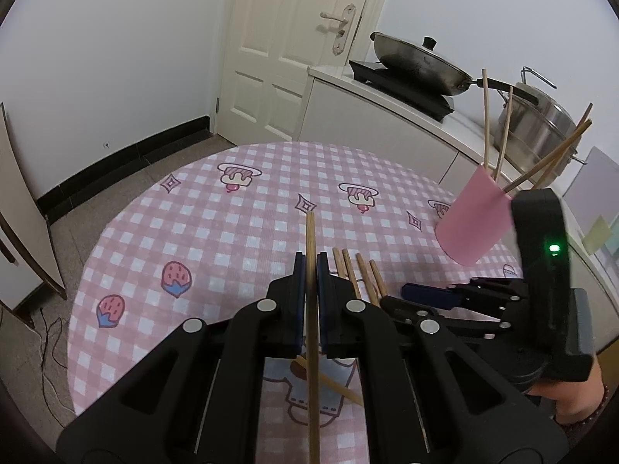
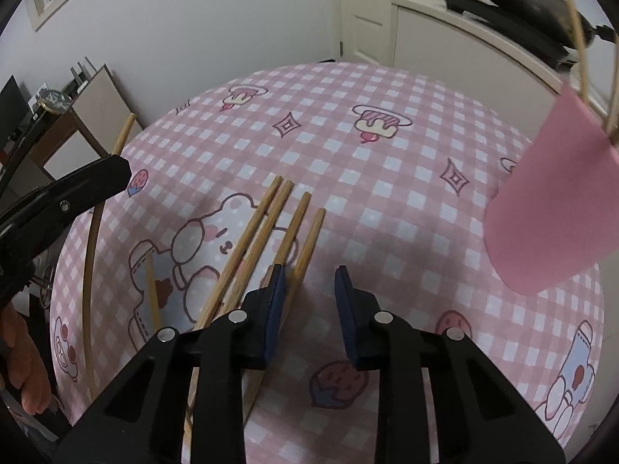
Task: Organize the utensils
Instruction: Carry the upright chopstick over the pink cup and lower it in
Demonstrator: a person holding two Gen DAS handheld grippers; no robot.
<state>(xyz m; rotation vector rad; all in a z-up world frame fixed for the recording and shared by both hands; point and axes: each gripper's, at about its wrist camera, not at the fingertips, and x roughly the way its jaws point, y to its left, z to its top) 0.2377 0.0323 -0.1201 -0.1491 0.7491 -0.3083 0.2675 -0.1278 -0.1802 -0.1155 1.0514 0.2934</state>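
Observation:
My left gripper (image 1: 311,261) is shut on a wooden chopstick (image 1: 311,270) and holds it above the round table; it shows at the left of the right wrist view (image 2: 116,170). Several loose chopsticks (image 2: 271,228) lie side by side on the pink checked tablecloth (image 2: 348,162); their tips show in the left wrist view (image 1: 359,274). One more chopstick (image 2: 153,294) lies apart to their left. My right gripper (image 2: 309,274) is open and empty just right of the loose chopsticks. A pink cup (image 1: 474,220) with several chopsticks in it stands at the right (image 2: 549,208).
A counter (image 1: 387,104) behind the table bears an induction hob with a lidded wok (image 1: 418,60) and a steel pot (image 1: 541,123). A white door (image 1: 294,46) is at the back. A wooden side table (image 2: 77,116) stands at the left. Cables lie on the floor (image 1: 50,340).

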